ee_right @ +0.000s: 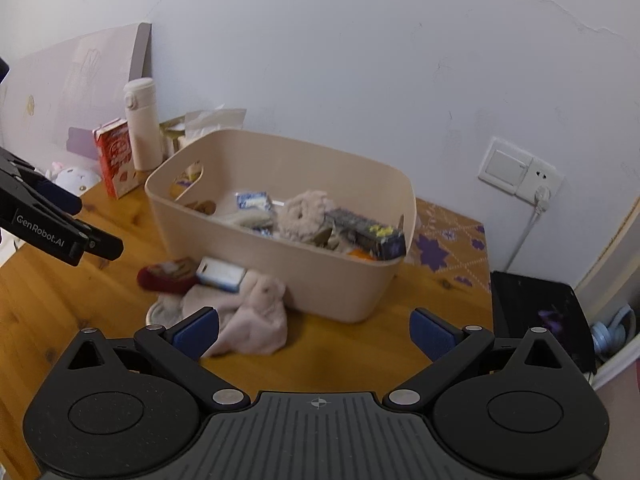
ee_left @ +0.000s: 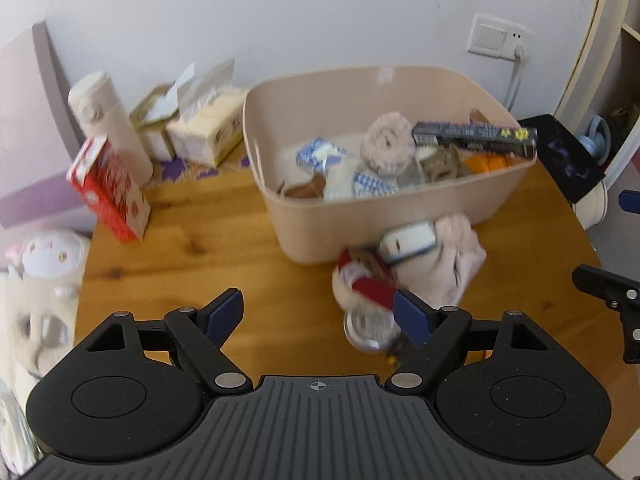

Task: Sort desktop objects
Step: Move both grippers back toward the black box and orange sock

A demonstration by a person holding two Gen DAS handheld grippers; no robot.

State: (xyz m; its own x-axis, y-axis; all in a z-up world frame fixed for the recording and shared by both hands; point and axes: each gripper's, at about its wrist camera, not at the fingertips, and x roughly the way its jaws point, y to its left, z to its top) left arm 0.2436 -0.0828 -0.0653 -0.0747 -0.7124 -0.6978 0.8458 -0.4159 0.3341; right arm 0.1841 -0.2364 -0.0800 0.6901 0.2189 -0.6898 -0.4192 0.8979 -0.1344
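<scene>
Open left claw beside tin.

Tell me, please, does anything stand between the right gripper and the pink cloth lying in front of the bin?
Nothing visible does. The right gripper is open and empty, and only bare table lies between it and the pink cloth, beside its left finger.

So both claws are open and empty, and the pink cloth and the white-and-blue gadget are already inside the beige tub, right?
Not quite. Both views show the crumpled pink cloth and the white-and-blue gadget lying on the wooden table, outside the beige plastic tub. The left claw and right claw are indeed open and empty.
</scene>
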